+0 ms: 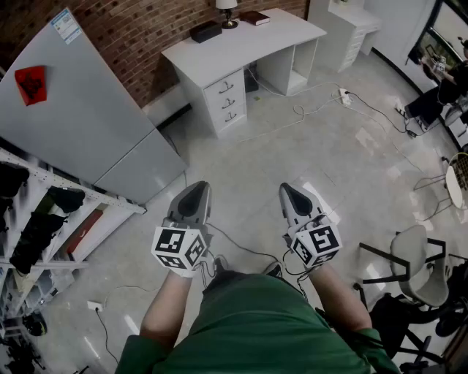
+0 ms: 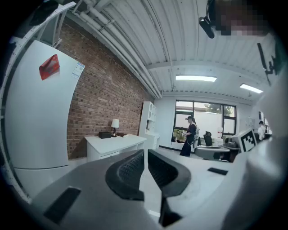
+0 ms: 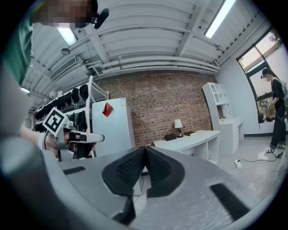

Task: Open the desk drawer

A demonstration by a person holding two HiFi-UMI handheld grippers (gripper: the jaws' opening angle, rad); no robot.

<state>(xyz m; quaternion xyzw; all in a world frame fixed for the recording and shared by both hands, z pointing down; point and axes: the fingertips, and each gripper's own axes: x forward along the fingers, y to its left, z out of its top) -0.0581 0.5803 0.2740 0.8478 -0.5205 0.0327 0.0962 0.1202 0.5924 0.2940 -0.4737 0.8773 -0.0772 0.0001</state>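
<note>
A white desk [image 1: 248,44] stands against the brick wall at the far end of the floor. Its stack of three drawers [image 1: 228,98] is closed, each with a small handle. The desk also shows in the left gripper view [image 2: 118,143] and in the right gripper view [image 3: 191,137], still far off. My left gripper [image 1: 191,199] is held over the floor in front of my body; its pads [image 2: 130,168] stand nearly together with only a thin slit and nothing between them. My right gripper [image 1: 291,196] hangs beside it, tips [image 3: 145,152] pressed together on nothing.
A grey fridge [image 1: 88,117] with a red sticker and a rack of dark gear [image 1: 36,219] line the left side. A lamp [image 1: 227,11], black box [image 1: 206,31] and book [image 1: 254,17] sit on the desk. Cables and a power strip [image 1: 344,95] lie on the floor; chairs [image 1: 417,270] at right.
</note>
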